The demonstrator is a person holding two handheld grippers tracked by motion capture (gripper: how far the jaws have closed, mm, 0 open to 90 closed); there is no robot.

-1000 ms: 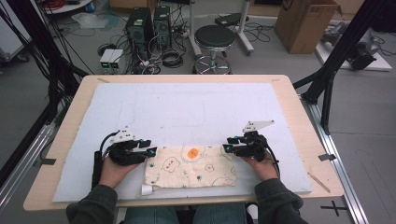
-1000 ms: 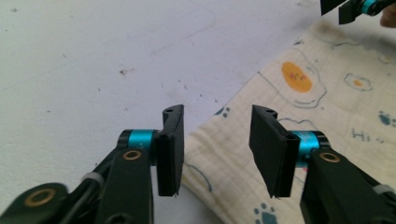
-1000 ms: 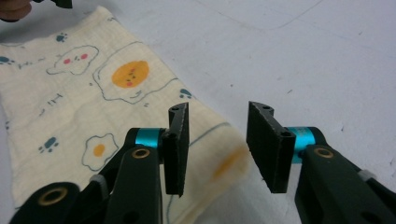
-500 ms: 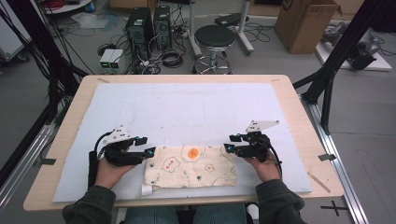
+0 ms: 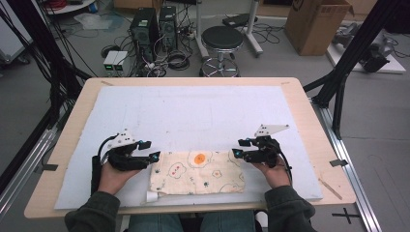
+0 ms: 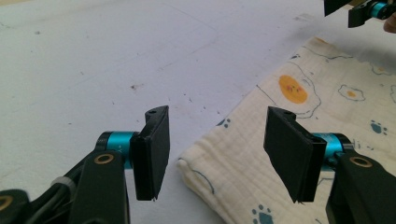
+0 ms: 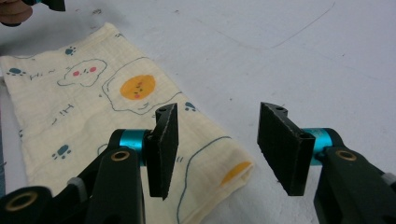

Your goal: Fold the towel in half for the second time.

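Where cloth (image 5: 197, 172) lies, white mat (image 5: 193, 111)

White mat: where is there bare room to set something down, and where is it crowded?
The white mat is bare from the cloth to its far edge. The near strip is crowded: the left tongs and right tongs, both open, flank the cloth's far corners.

cream cloth (image 5: 197, 172) printed with orange fried eggs, blue paws; white mat (image 5: 193, 116); black tongs (image 6: 212, 154).
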